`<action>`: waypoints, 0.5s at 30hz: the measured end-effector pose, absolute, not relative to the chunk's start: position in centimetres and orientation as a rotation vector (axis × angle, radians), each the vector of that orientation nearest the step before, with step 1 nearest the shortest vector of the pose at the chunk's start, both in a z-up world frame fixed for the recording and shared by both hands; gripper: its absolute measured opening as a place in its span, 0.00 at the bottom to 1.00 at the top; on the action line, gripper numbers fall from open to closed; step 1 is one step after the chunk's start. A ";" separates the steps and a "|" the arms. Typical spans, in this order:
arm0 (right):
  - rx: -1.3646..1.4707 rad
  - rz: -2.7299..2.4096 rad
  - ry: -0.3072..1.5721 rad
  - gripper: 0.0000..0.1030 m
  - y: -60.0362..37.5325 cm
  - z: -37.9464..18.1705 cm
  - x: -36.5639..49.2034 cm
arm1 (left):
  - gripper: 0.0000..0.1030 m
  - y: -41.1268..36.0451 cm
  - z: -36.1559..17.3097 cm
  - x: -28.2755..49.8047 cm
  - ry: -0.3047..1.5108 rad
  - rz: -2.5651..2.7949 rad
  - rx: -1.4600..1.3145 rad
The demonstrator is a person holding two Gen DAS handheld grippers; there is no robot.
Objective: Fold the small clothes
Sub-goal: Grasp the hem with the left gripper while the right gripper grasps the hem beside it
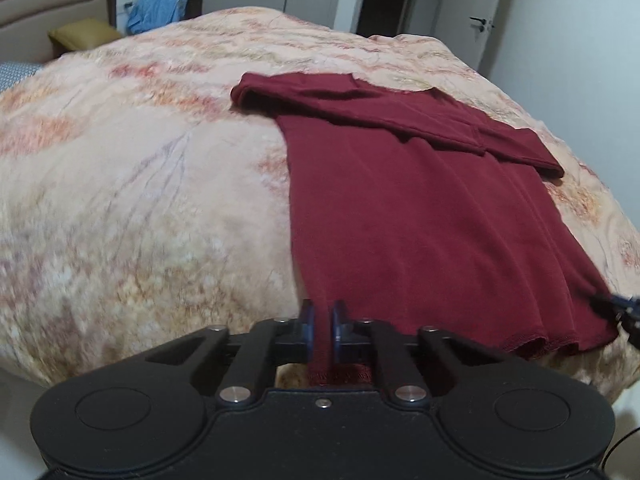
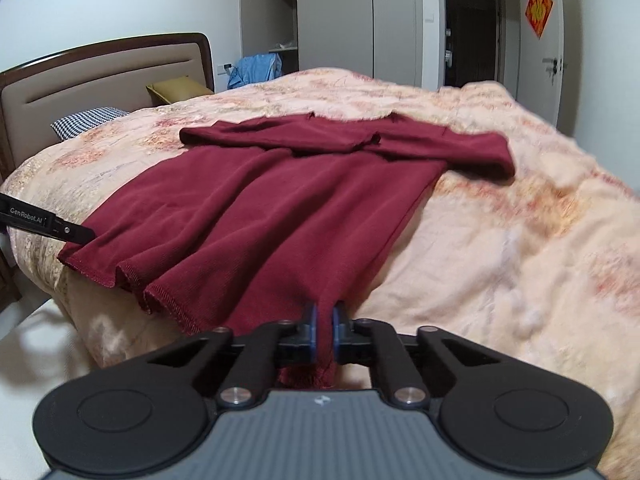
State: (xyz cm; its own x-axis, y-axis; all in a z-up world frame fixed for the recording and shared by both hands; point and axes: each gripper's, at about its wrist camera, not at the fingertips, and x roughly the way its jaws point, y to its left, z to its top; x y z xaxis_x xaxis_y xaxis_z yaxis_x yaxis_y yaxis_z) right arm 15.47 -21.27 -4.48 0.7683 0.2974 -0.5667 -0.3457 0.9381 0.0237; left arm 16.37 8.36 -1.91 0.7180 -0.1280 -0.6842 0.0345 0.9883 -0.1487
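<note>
A dark red long-sleeved top [image 1: 420, 208] lies flat on the bed, its sleeves folded across the chest at the far end. My left gripper [image 1: 323, 330] is shut on the left corner of its bottom hem. My right gripper [image 2: 324, 330] is shut on the right corner of the hem of the same top [image 2: 288, 208]. The hem between the two corners hangs in loose ripples at the near edge of the bed. The right gripper's tip shows at the right edge of the left wrist view [image 1: 616, 306]. The left gripper's finger shows at the left of the right wrist view [image 2: 48, 224].
The bed carries a peach floral quilt [image 1: 140, 200]. A headboard [image 2: 100, 80], a checked pillow [image 2: 86, 120], an olive cushion [image 2: 176, 88] and a blue cloth [image 2: 256, 68] are at the far side. Wardrobes [image 2: 340, 16] and a doorway [image 2: 472, 36] stand behind.
</note>
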 end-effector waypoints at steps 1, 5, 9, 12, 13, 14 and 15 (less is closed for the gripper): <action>-0.098 0.336 0.588 0.07 -21.5 -4.1 15.2 | 0.04 8.4 -1.5 16.2 0.758 -0.092 -0.126; -0.136 0.268 0.536 0.06 -23.5 -2.4 14.0 | 0.04 8.7 -0.5 15.3 0.724 -0.066 -0.091; -0.127 0.224 0.522 0.06 -25.5 -1.8 13.5 | 0.04 9.3 -1.4 15.5 0.744 -0.044 -0.111; -0.123 0.232 0.558 0.06 -25.6 -2.7 14.2 | 0.04 9.2 -2.2 15.6 0.747 -0.029 -0.094; -0.140 0.234 0.566 0.06 -25.4 -3.0 14.3 | 0.04 9.1 -2.4 15.6 0.746 -0.026 -0.090; -0.176 0.229 0.567 0.06 -25.0 -3.4 14.3 | 0.04 9.2 -2.5 15.6 0.746 -0.024 -0.089; -0.210 0.224 0.565 0.06 -24.8 -3.7 14.3 | 0.04 9.3 -2.5 15.6 0.747 -0.025 -0.093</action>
State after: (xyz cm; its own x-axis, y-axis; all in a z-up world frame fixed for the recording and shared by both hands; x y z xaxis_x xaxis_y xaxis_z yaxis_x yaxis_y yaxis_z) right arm 14.25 -24.76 -3.67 0.8218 0.1514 -0.5493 -0.2660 0.9545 -0.1349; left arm 15.62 9.28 -2.46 0.7338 -0.0556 -0.6770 -0.0108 0.9956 -0.0934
